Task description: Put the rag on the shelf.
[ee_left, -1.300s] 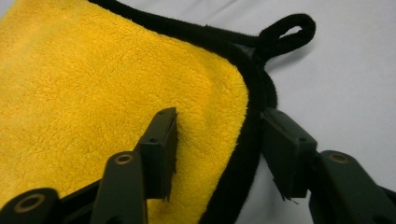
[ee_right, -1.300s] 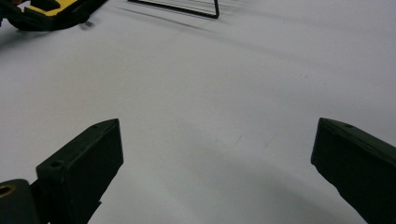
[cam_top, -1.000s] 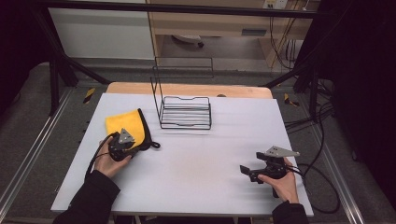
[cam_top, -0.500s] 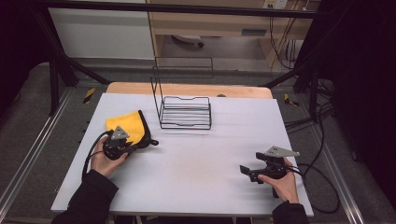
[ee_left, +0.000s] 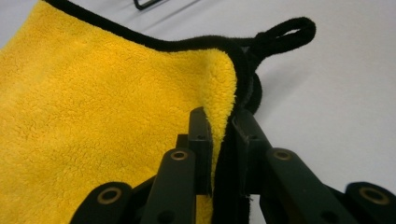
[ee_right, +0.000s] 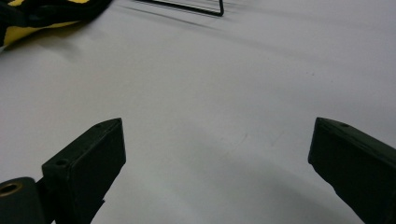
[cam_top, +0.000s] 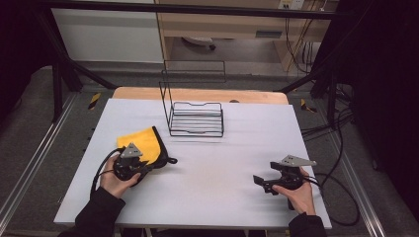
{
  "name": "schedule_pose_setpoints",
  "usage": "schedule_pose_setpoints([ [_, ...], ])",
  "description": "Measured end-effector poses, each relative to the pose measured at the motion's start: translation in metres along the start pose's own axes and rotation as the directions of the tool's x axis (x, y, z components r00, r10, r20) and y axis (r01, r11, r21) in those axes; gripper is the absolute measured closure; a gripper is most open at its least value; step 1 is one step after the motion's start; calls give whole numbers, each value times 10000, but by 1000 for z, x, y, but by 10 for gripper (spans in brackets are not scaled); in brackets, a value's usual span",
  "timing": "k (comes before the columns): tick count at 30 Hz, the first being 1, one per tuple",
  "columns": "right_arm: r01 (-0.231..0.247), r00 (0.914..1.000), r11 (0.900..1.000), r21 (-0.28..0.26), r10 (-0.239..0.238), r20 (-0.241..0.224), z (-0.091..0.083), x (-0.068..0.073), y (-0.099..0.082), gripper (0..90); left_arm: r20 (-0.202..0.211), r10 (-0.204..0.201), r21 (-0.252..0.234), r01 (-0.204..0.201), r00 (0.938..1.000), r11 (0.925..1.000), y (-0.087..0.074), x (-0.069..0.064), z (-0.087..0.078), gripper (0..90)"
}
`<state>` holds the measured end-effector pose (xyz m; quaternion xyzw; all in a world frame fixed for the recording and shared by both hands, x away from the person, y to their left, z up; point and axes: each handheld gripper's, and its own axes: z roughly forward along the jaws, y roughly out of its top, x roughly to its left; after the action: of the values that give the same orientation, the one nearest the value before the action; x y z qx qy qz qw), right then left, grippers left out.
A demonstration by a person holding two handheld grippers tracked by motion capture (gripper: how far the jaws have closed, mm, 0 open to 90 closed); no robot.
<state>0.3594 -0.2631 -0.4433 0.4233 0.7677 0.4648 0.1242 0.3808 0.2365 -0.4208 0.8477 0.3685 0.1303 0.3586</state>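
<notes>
- Left gripper [ee_left: 219, 133]: jaws clamped on the yellow cloth [ee_left: 93, 107] at its black-trimmed edge, just below the hanging loop [ee_left: 285, 32]; keep the pinch firm while lifting.
- Right gripper [ee_right: 217, 154]: jaws wide apart, empty, cloth well off; bring it to the opposite edge.

Surface: white table [cam_top: 197, 197], wooden far edge.
On it: yellow microfibre cloth [cam_top: 141, 140] near left; black wire rack [cam_top: 195, 118] at back.
</notes>
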Motion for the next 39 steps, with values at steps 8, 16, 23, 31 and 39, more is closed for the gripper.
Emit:
schedule_pose_setpoints([
  [8, -13, 10000, 10000, 20, 13, -16, 0, 1, 0, 43, 419, -129, -133, 134, 9990, 9998, -4, -16, -3, 788],
  [16, 63, 10000, 9999, 101, -62, -55, 3, 4, 2, 42, 461, 149, 2, -149, 9988, 9999, -8, -31, 4, 780],
  [23, 135, 9999, 9998, 130, -135, 0, 5, 9, 5, 42, 741, 179, -1, -180, 9971, 9998, -11, -30, 8, 673],
  [31, 305, 9994, 9991, 310, -301, -152, 17, 25, 18, 44, 825, -23, -356, 53, 9966, 9994, -11, -20, -4, 437],
  [39, 686, 9968, 9962, 530, -663, -447, 40, 47, 38, 46, 1002, -551, -737, 627, 9934, 9953, -16, -1, -16, 229],
])
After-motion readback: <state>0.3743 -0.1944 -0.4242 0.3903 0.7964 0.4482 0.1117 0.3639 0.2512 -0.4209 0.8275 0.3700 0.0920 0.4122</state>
